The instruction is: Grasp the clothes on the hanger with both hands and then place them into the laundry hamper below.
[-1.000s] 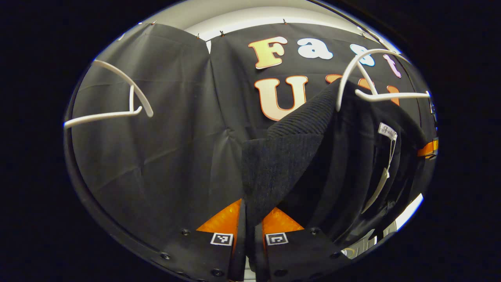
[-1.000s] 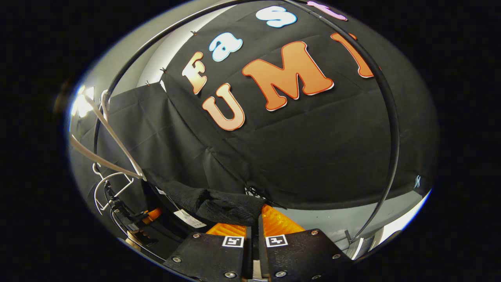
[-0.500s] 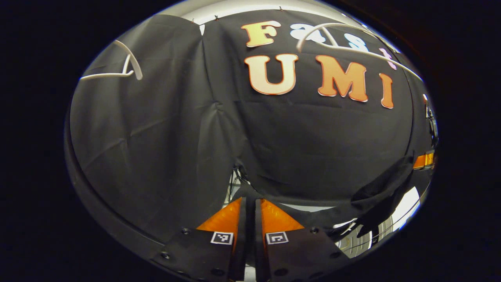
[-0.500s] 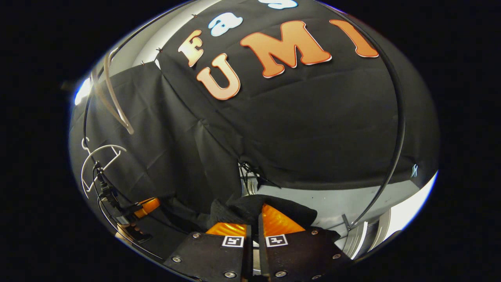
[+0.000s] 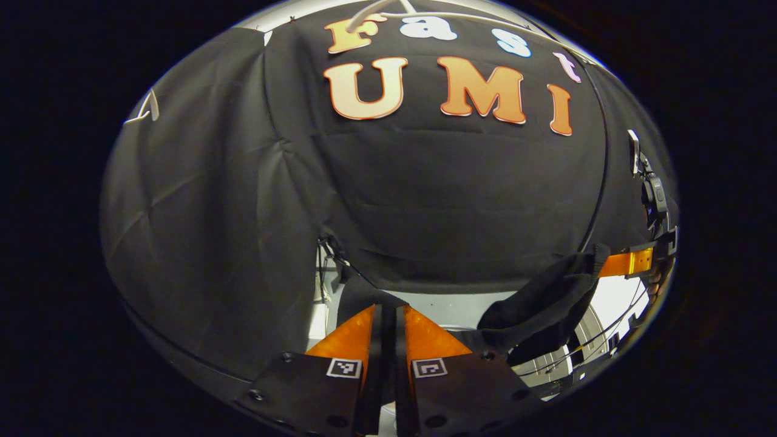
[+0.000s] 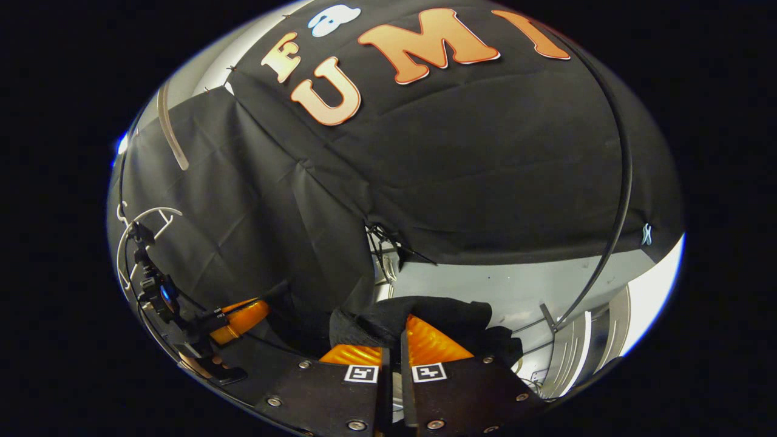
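A black knitted garment [image 5: 540, 303] sags between my two grippers, off the hangers. In the left gripper view my left gripper [image 5: 388, 311] is shut on one end of it, with dark cloth pinched between the fingers. The other end runs right to the right gripper [image 5: 628, 263]. In the right gripper view my right gripper [image 6: 393, 337] is shut on a bunched fold of the garment [image 6: 425, 312]. The left gripper [image 6: 243, 317] shows at the lower left with a hand [image 6: 206, 367] below it. One bare white hanger [image 6: 170, 127] hangs high on the left.
A second white hanger [image 6: 145, 221] hangs low at the left. The rack's black tube [image 6: 620, 182] curves down the right side. A white slatted thing [image 6: 570, 355] stands at the lower right on a pale floor [image 6: 485, 285]. A hanger [image 5: 388, 8] shows at the top edge.
Both grippers have dropped with the garment, which slid off the white hanger. The hangers now sit higher and farther off, and the floor has come into view.
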A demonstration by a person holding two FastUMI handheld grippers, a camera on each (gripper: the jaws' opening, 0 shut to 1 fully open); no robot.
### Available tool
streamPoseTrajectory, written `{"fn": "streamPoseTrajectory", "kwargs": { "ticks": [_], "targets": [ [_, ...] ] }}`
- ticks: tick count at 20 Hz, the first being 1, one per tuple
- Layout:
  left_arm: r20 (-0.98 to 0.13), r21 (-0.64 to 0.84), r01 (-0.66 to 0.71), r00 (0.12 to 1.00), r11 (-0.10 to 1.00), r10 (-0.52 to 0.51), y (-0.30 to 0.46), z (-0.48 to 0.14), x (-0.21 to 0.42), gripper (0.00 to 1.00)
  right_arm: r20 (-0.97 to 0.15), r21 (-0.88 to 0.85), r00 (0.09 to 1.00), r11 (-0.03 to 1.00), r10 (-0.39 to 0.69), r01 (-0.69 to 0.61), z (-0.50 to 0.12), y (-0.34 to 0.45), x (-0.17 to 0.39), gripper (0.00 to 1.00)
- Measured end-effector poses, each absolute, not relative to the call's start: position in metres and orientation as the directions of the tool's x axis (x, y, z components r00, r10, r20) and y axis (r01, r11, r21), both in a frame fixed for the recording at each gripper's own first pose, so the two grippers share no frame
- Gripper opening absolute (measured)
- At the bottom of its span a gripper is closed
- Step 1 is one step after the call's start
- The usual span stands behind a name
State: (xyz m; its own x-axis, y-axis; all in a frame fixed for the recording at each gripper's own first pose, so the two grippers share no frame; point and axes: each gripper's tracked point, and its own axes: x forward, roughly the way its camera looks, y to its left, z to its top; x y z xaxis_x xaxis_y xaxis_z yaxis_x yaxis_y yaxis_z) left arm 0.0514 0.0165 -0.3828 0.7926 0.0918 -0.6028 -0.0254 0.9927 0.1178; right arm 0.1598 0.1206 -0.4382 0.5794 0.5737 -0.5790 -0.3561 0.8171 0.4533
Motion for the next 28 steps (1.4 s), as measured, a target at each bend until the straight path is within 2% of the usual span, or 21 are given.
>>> {"fn": "streamPoseTrajectory", "kwargs": {
  "ticks": [8, 9, 13, 17, 18, 19, 22, 23, 24, 26, 27, 28],
  "targets": [
    [-0.733, 0.036, 0.005, 0.68, 0.999, 0.023, -0.021, -0.453, 0.043, 0.14, -0.688, 0.395, 0.541, 0.875, 0.484, -0.28, -0.518, 0.129, 0.133, 0.07],
    [-0.743, 0.028, 0.006, 0.669, 1.0, 0.017, -0.023, -0.459, 0.044, 0.17, -0.707, 0.376, 0.532, 0.885, 0.466, -0.275, -0.528, 0.128, 0.128, 0.07],
    [-0.799, 0.013, 0.005, 0.602, 1.0, 0.007, -0.019, -0.495, 0.032, 0.14, -0.788, 0.296, 0.476, 0.918, 0.391, -0.265, -0.567, 0.126, 0.108, 0.08],
    [-0.846, -0.012, -0.023, 0.533, 1.0, 0.002, -0.014, -0.517, 0.011, 0.17, -0.835, 0.265, 0.424, 0.931, 0.352, -0.252, -0.606, 0.138, 0.097, 0.1],
    [-0.855, -0.013, -0.03, 0.519, 0.999, 0.004, -0.014, -0.517, 0.008, 0.17, -0.844, 0.251, 0.417, 0.936, 0.336, -0.246, -0.612, 0.139, 0.096, 0.0],
    [-0.862, -0.016, -0.036, 0.506, 0.999, 0.005, -0.012, -0.516, 0.002, 0.17, -0.854, 0.24, 0.409, 0.941, 0.322, -0.24, -0.619, 0.137, 0.094, 0.12],
    [-0.877, -0.022, -0.055, 0.481, 0.998, 0.007, -0.003, -0.51, -0.008, 0.17, -0.872, 0.222, 0.391, 0.95, 0.295, -0.221, -0.627, 0.139, 0.089, 0.13],
    [-0.879, -0.021, -0.06, 0.477, 0.998, 0.01, 0.0, -0.51, -0.01, 0.17, -0.876, 0.213, 0.388, 0.952, 0.285, -0.218, -0.63, 0.14, 0.088, 0.0],
    [-0.881, -0.021, -0.063, 0.473, 0.998, 0.011, 0.001, -0.507, -0.011, 0.17, -0.883, 0.199, 0.385, 0.956, 0.271, -0.216, -0.634, 0.14, 0.088, 0.18],
    [-0.883, -0.023, -0.067, 0.47, 0.997, 0.012, 0.003, -0.501, -0.009, 0.13, -0.892, 0.176, 0.378, 0.961, 0.248, -0.216, -0.635, 0.139, 0.081, 0.27],
    [-0.883, -0.025, -0.068, 0.469, 0.997, 0.01, 0.006, -0.499, -0.008, 0.1, -0.896, 0.166, 0.376, 0.963, 0.237, -0.213, -0.636, 0.139, 0.078, 0.29],
    [-0.882, -0.027, -0.067, 0.47, 0.997, 0.008, 0.011, -0.489, -0.003, 0.0, -0.9, 0.154, 0.374, 0.965, 0.225, -0.21, -0.635, 0.139, 0.076, 0.47]
  ]
}}
